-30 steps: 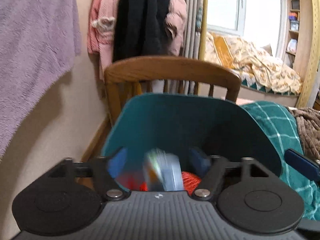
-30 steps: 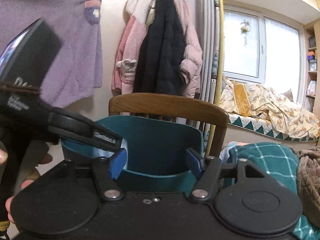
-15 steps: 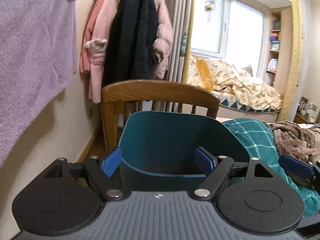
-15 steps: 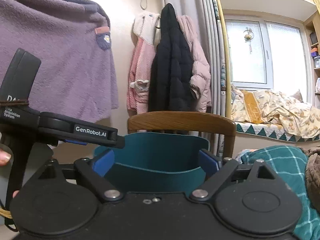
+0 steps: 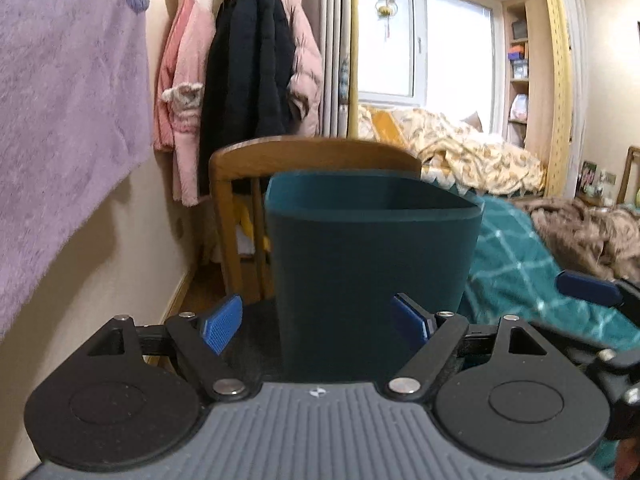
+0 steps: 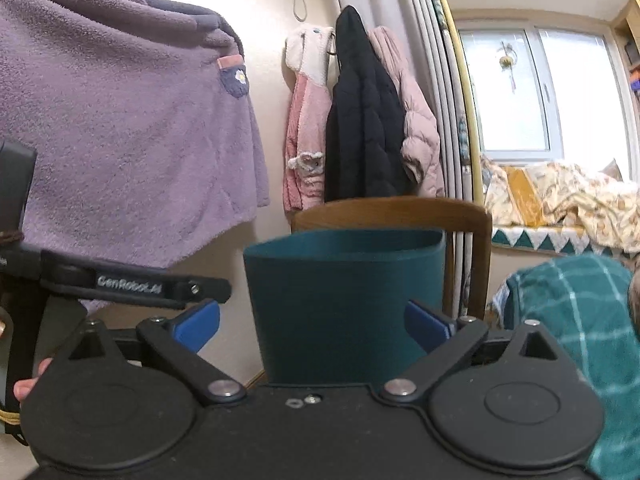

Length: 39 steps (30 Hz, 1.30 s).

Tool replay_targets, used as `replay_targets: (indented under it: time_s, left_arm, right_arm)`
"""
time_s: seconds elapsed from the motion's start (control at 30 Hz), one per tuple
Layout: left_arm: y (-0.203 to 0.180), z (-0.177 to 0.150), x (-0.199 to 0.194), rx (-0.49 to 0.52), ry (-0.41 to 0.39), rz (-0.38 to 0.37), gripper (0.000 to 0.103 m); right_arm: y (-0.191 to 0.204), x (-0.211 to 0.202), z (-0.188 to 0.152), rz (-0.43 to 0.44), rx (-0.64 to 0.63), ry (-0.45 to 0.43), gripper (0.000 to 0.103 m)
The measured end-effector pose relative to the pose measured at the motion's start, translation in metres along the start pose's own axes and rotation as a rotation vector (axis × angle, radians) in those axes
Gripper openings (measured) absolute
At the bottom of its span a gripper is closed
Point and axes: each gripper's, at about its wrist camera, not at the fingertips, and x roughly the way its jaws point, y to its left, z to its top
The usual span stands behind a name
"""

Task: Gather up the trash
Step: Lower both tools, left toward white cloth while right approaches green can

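one dark teal plastic waste bin [image 5: 372,276], upright, straight ahead of both grippers, backed by one brown wooden chair [image 5: 316,156]; cream wall to the left, teal checked blanket [image 5: 516,264] to the right, narrow floor strip between wall and bin. left gripper [image 5: 320,322]: jaws wide, nothing between the pads. right gripper [image 6: 314,322]: jaws opening, empty. three garments hang from one hook cluster; one purple fleece beside them. bin's contents hidden behind its near wall; bin's base cut off.
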Motion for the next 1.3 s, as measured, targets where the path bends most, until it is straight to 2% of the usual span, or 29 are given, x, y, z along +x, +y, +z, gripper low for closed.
replay_targets:
  time_s: [0.17, 0.4, 0.5, 0.63, 0.73, 0.83, 1.0, 1.2, 1.3]
  left_arm:
    - [0.010, -0.046, 0.008, 0.017, 0.058, 0.009, 0.082]
    - [0.022, -0.126, 0.027, -0.001, 0.183, 0.027, 0.082]
    - [0.026, -0.165, 0.042, -0.024, 0.268, 0.023, 0.082]
    - [0.028, -0.222, 0.064, -0.024, 0.404, -0.023, 0.082]
    - [0.025, -0.266, 0.080, -0.024, 0.498, -0.058, 0.082]
    - [0.011, -0.312, 0.093, 0.019, 0.607, -0.070, 0.082]
    - [-0.017, -0.386, 0.108, 0.075, 0.796, -0.064, 0.082]
    - [-0.032, -0.459, 0.111, -0.037, 1.005, -0.020, 0.082]
    - [-0.042, -0.488, 0.108, -0.017, 1.069, -0.024, 0.082]
  right_arm:
    - [-0.006, -0.006, -0.047, -0.006, 0.016, 0.033, 0.103]
    - [-0.022, -0.004, -0.131, -0.038, 0.117, 0.141, 0.103]
    - [-0.030, -0.003, -0.166, -0.043, 0.171, 0.197, 0.103]
    - [-0.039, -0.003, -0.216, -0.063, 0.207, 0.278, 0.103]
    - [-0.048, 0.000, -0.259, -0.081, 0.249, 0.384, 0.103]
    - [-0.052, 0.007, -0.294, -0.126, 0.252, 0.487, 0.103]
    - [-0.057, 0.023, -0.344, -0.195, 0.253, 0.616, 0.103]
    - [-0.054, 0.040, -0.400, -0.215, 0.252, 0.751, 0.100]
    - [-0.063, 0.046, -0.419, -0.216, 0.269, 0.820, 0.100]
